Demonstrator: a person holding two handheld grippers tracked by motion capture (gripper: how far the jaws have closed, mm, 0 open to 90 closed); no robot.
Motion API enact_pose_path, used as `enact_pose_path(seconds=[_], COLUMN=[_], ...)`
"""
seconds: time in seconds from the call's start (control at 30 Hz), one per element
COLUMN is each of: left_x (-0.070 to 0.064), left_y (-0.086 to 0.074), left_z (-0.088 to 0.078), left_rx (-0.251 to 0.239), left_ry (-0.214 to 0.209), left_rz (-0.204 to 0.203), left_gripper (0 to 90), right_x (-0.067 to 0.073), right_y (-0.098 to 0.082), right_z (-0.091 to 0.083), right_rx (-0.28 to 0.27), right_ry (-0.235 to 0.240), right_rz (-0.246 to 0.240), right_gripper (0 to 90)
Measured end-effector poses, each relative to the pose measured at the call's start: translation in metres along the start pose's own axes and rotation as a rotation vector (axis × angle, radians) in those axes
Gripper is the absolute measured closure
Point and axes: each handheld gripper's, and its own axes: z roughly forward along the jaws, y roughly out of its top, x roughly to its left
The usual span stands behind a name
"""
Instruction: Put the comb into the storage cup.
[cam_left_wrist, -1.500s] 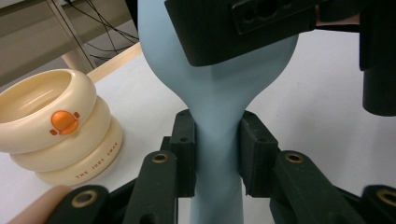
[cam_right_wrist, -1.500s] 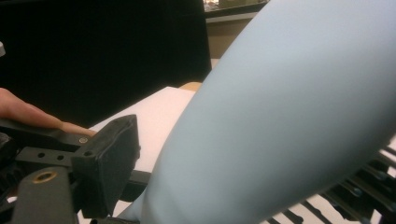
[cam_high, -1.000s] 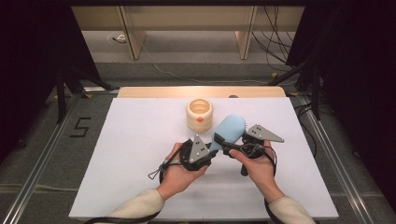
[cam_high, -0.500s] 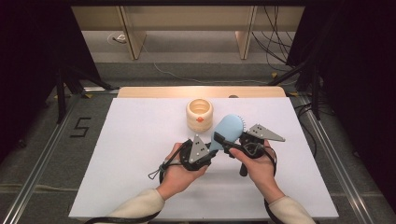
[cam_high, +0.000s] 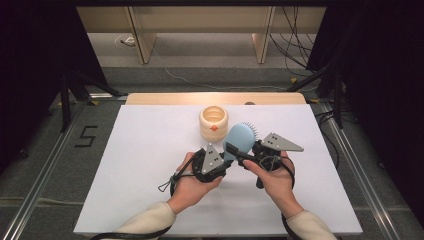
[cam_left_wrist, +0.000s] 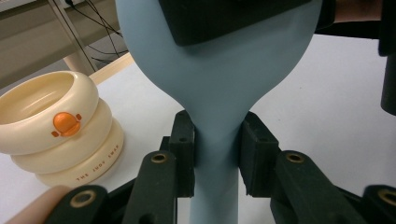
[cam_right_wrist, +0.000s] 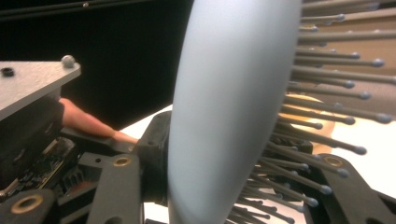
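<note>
Item: pale blue hairbrush (cam_high: 239, 141), carried clear of the white table (cam_high: 125, 175) between two hand-held tools. Left gripper (cam_high: 220, 161): jaws clenched on the brush's neck, one black pad (cam_left_wrist: 184, 154) on each flank where the handle narrows below the head, the handle running down between the jaws toward the camera; this is the slimmest and firmest place to pinch, so it likely serves as the anchoring hold. Right gripper (cam_high: 239, 150): its jaws have just been closing and now grasp the brush head across its thickness, one jaw against the smooth back, the other reaching in among the bristles (cam_right_wrist: 327, 116) on the far side; in the right gripper view the head stands edge-on between the jaws, bristles fanning to the right. A second hold on the head suggests a handover or a re-orienting of the brush, each tool steadying one end so it cannot swing. Accessory: cream ringed cup (cam_high: 214, 121) with an orange mark, standing on the table beyond and to the left of the left gripper's jaws, apart from the brush, mouth up; probably the receptacle intended for the brush.
</note>
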Motion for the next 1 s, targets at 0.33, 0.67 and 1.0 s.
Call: enact_pose_path(seconds=[0.33,0.67,1.0], left_x=[0.001,0.006,0.017], left_y=[0.001,0.002,-0.006], left_z=[-0.001,-0.005,-0.015], left_rx=[-0.009,-0.011,0.020], left_ry=[-0.009,-0.013,-0.040], left_rz=[0.000,-0.008,-0.059], left_gripper=[68.6,56.0,40.3], right_x=[0.004,0.003,0.000], right_y=[0.005,0.007,0.012], right_z=[-0.001,-0.004,-0.008], right_rx=[0.013,0.021,0.018], right_ry=[0.011,-0.009,-0.033], right_rz=[-0.046,-0.061,-0.075], right_gripper=[51.3,51.4,51.3])
